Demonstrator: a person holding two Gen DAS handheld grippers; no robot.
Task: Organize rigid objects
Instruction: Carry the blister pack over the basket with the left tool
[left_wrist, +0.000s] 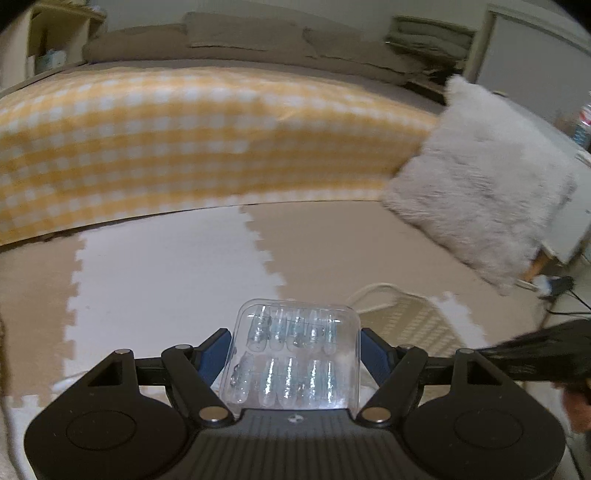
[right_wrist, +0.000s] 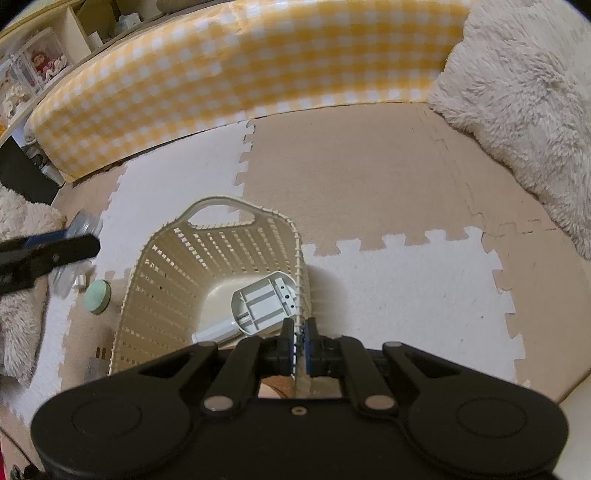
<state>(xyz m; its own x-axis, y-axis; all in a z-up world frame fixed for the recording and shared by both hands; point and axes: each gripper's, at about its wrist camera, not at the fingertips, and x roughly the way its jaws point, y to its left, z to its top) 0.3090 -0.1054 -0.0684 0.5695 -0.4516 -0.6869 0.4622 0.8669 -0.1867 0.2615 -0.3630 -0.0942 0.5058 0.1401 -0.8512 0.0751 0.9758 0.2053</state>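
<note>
Left gripper (left_wrist: 295, 350): squeezes the clear box (left_wrist: 295, 354) of fake nails.
Right gripper (right_wrist: 299, 341): pinches the basket (right_wrist: 184, 266) rim tight.

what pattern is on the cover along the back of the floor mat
Yellow and white gingham check on the cover, clearest in the right wrist view.

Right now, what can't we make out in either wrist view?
- Clear case, left wrist view: near end hidden by the left gripper body.
- Basket, right wrist view: near wall hidden by the right gripper clamped on its rim.
- White tool in the basket: handle end cut off behind that gripper.
- Small items beside the green disc: hidden by the left gripper, blurred.
</note>
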